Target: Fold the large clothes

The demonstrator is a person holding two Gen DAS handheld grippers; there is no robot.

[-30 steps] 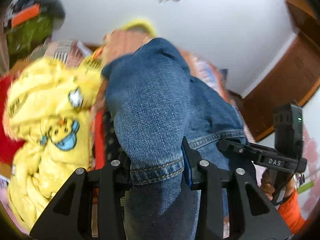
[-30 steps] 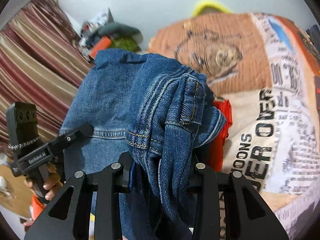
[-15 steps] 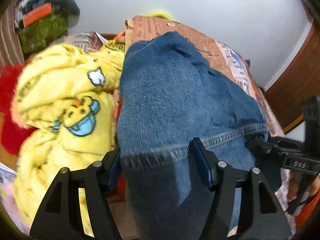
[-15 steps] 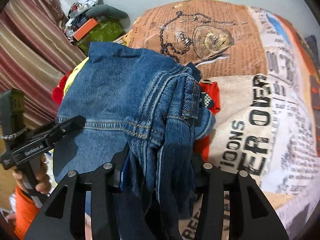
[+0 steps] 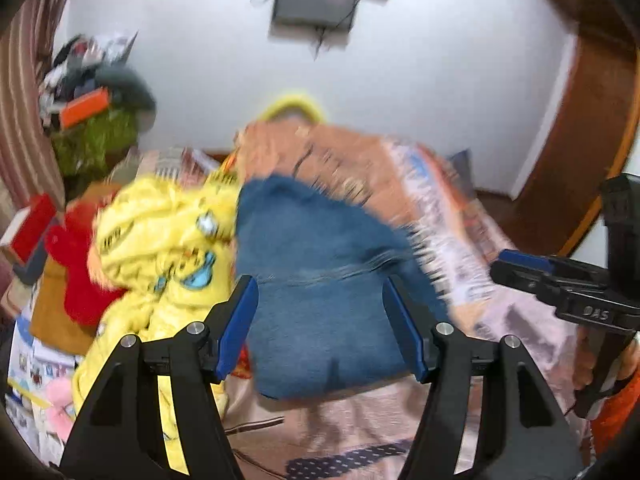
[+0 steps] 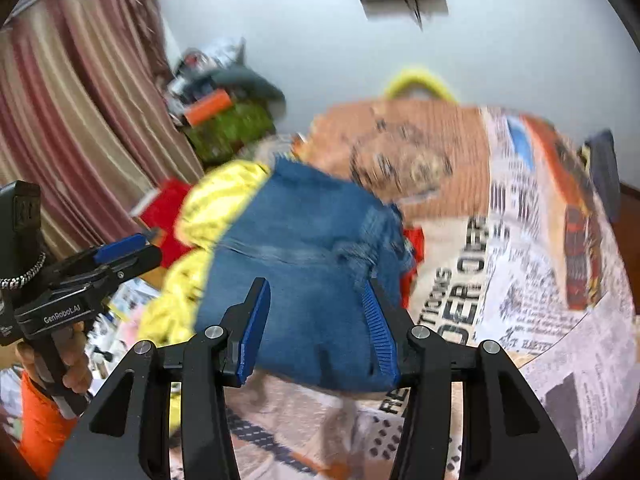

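Observation:
A folded blue denim garment (image 5: 320, 292) lies on the bed beside a yellow fleece garment; it also shows in the right wrist view (image 6: 308, 280). My left gripper (image 5: 320, 320) is open with its blue pads on either side of the denim, not clamping it. My right gripper (image 6: 316, 316) is also open in front of the denim's near edge. Each gripper shows in the other's view: the right one (image 5: 560, 284), the left one (image 6: 92, 264).
A newspaper-print bedspread (image 6: 520, 280) covers the bed. A yellow cartoon-print garment (image 5: 160, 264) and a red one (image 5: 76, 276) lie at the left. Cluttered shelves (image 5: 92, 112) and a striped curtain (image 6: 60, 128) stand at the left; a wooden door frame (image 5: 580, 160) is at the right.
Both grippers have opened and let go of the denim. It has dropped onto the bed beside the yellow garment, and both grippers have drawn back from it.

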